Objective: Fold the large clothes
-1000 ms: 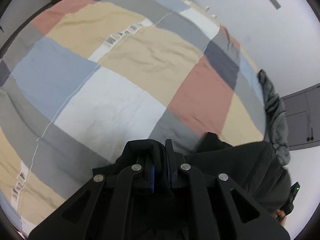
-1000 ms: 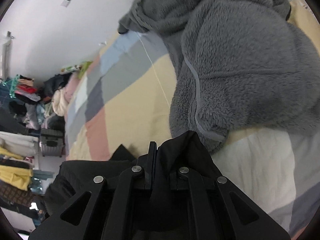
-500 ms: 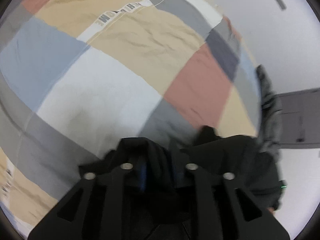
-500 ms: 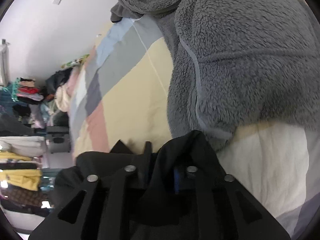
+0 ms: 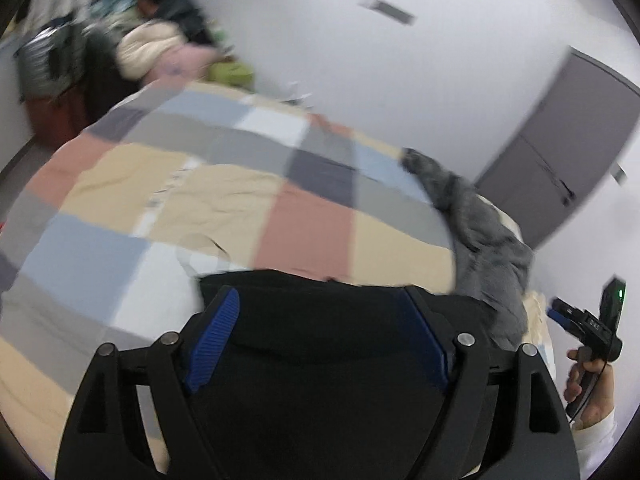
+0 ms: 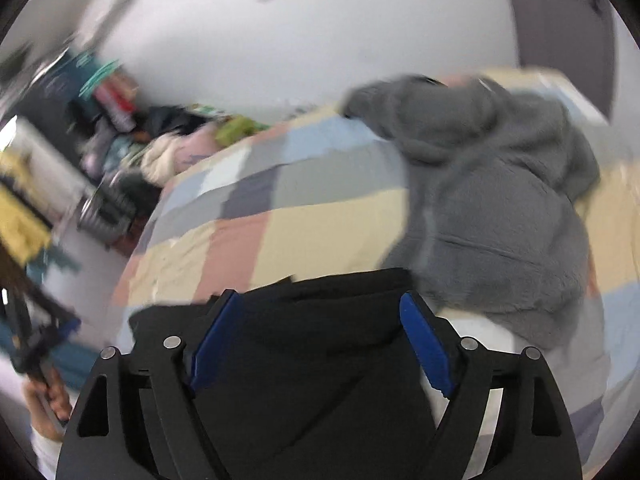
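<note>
A black garment (image 5: 320, 340) lies on the near edge of a bed covered by a checked quilt (image 5: 224, 204). My left gripper (image 5: 320, 312) is open, its blue pads wide apart above the black cloth. My right gripper (image 6: 320, 320) is open too, over the same black garment (image 6: 320, 360). A grey fleece jacket (image 6: 492, 216) lies heaped on the quilt (image 6: 320, 216) just beyond and right of the black garment; it also shows in the left wrist view (image 5: 476, 224). The right gripper and the hand holding it show at the far right of the left wrist view (image 5: 584, 328).
A pile of clothes and bags (image 5: 132, 36) stands past the far end of the bed, also in the right wrist view (image 6: 132, 148). A white wall and a grey door (image 5: 560, 152) lie behind the bed. Both views are blurred by motion.
Both grippers were shut on the black garment; now both have opened and let it go. Both have lifted and tilted up, so more of the room shows.
</note>
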